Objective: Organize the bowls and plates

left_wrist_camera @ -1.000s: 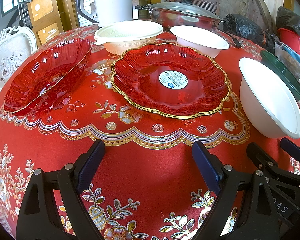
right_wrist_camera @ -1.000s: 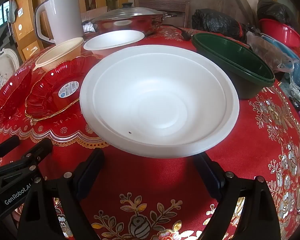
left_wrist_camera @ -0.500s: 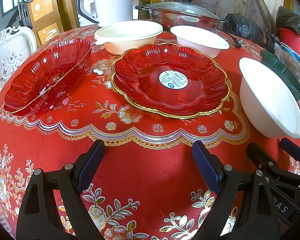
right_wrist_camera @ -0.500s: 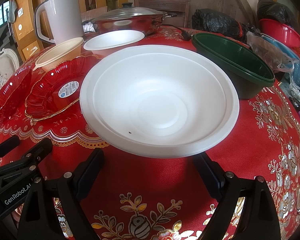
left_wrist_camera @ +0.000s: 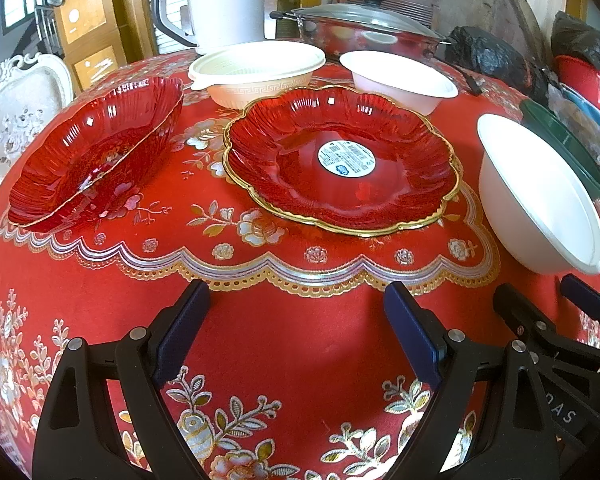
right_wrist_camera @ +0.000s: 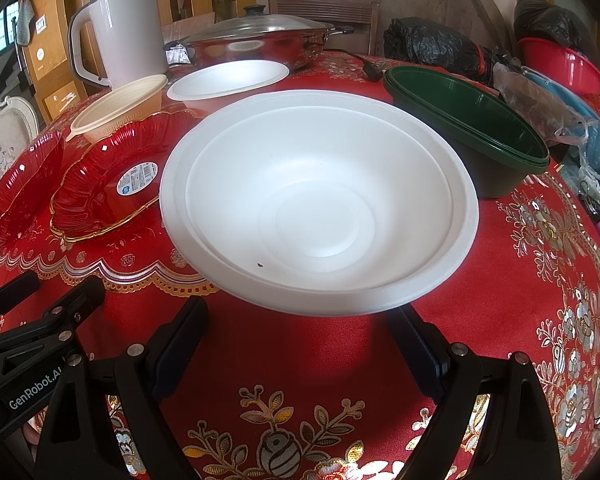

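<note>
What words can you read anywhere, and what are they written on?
"GenRobot.AI": on the left gripper, its last letter partly hidden.
"DAS": on the right gripper, seen turned and partly cut off.
Round sticker on the red plate: print too small to read.

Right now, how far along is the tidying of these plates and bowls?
Barely started, it seems. Done: nothing visibly stacked. The red plate, red dish, cream bowl and small white bowl sit apart. In hand: nothing; the left gripper and right gripper are open, the right facing the large white bowl. Left: all the sorting.
</note>
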`<state>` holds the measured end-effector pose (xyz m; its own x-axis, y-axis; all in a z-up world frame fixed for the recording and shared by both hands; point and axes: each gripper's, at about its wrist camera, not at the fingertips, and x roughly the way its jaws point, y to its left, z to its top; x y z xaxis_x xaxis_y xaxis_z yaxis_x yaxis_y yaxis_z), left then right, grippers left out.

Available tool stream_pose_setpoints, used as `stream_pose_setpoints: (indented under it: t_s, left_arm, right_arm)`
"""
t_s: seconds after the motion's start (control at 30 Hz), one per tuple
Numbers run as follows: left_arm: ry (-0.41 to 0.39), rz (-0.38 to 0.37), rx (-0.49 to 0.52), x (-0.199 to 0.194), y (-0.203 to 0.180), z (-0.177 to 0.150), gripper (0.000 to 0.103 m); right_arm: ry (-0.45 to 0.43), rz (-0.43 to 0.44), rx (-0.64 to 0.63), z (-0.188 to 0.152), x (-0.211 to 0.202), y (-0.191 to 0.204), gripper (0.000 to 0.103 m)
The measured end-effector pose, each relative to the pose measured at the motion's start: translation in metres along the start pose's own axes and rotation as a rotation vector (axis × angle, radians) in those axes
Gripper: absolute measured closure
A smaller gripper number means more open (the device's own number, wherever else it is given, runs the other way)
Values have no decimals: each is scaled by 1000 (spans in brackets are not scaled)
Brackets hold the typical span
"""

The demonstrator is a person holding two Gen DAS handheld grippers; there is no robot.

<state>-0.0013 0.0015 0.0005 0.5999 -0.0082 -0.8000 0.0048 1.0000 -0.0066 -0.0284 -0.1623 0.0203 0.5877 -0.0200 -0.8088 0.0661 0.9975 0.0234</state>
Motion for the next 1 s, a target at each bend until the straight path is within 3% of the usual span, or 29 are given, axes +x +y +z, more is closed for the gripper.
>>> stream_pose_setpoints:
  t_s: [0.17,0.37,0.47,0.7,0.87,1.0]
  left_arm:
    - [20,-19,6,-13,12,-12,14]
    - [21,-100,-61,-31,37,-22,14]
    - [-11,-88,-62,-47,46,-23,14]
    - [-95,-22,-54,-77,75,-20,14]
    - [-165,45,-71,-93,120,-2,14]
    - [-193,-17,-117,-97,169,22,14]
  right_arm:
    - [29,11,-5,-3,-9,8,12]
    - [56,133,30,-16,-23,13,12]
    - [38,181,35,-17,-34,22,12]
    - [-26,202,-51,-5,-60,54,12]
    - [-68,240,-127,15,-66,90,12]
    - [-91,288,-215,40,-69,128,12]
